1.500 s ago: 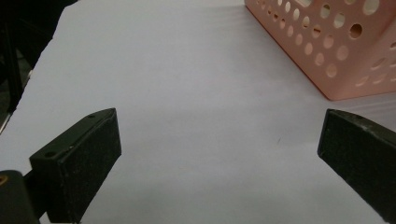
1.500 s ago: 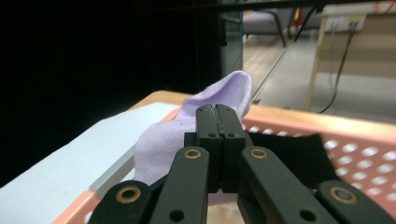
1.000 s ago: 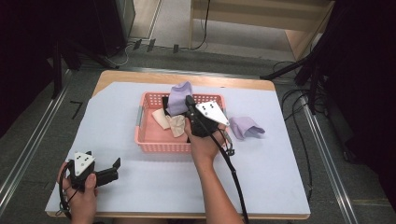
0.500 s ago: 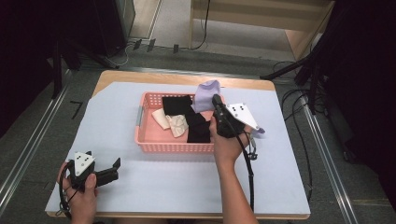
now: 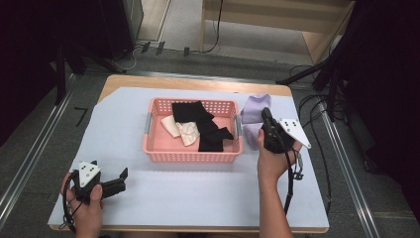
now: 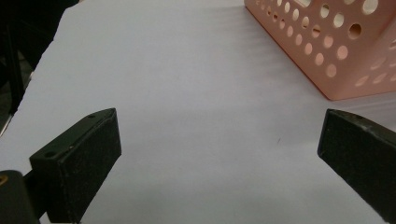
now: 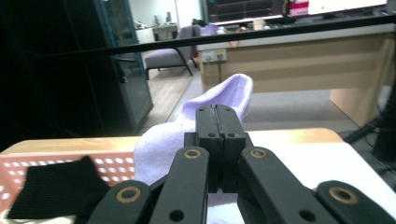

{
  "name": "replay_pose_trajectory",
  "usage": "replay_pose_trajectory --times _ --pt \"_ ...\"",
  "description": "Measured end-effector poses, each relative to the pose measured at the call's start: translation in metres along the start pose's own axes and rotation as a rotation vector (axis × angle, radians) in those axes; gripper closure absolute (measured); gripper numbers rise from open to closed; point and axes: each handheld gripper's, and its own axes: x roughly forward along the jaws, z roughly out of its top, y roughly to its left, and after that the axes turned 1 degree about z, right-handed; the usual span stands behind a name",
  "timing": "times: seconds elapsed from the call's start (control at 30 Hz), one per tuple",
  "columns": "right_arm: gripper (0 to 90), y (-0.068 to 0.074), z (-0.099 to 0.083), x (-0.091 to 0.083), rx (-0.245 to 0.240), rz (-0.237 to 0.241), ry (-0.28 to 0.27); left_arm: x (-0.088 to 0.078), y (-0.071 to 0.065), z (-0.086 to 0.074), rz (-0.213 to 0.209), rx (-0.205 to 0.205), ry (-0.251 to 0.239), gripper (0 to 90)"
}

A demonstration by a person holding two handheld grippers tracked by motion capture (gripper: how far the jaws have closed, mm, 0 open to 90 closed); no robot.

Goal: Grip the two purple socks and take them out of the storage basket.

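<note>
Pinching one lavender sock (image 5: 255, 110), the right gripper (image 5: 267, 119) was held just right of the pink basket (image 5: 158, 154), jaws pressed together on it. A second lavender sock (image 5: 251, 135) lay beneath. Two black cloths (image 5: 190, 111) and two cream ones (image 5: 188, 133) were counted inside. The left gripper (image 5: 121, 174) was held spread wide.

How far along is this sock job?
Apparently emptying the basket: one lilac sock already lies on the table right of the pink basket. The right gripper is shut on a second lilac sock. Black socks and cream socks are left inside; the left gripper sits open.
</note>
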Motion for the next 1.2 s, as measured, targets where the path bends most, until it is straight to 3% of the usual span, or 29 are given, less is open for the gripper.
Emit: replay_pose_trajectory --times 0.4,0.63,0.83,0.97,1.0,1.2 --pt "90.0 -0.042 -0.025 -0.007 0.058 -0.102 0.056 -0.001 0.0 0.0 0.001 0.009 0.002 0.3" --pt "88.3 -0.059 -0.046 -0.007 0.079 -0.143 0.144 -0.001 0.0 0.0 0.002 0.004 -0.001 0.3" --pt "61.5 -0.072 -0.054 -0.021 0.109 -0.159 0.117 -0.001 -0.001 0.0 0.004 0.003 -0.007 0.3" --pt "48.1 -0.076 -0.053 -0.032 0.099 -0.106 0.097 -0.001 -0.001 0.0 0.004 0.003 -0.007 0.3" --pt "40.4 -0.076 -0.052 -0.039 0.099 -0.075 0.091 -0.001 -0.001 0.0 0.004 0.002 -0.007 0.3" --pt "27.3 -0.082 -0.054 -0.058 0.067 -0.011 0.089 -0.001 -0.001 0.0 0.01 0.01 -0.013 0.3"
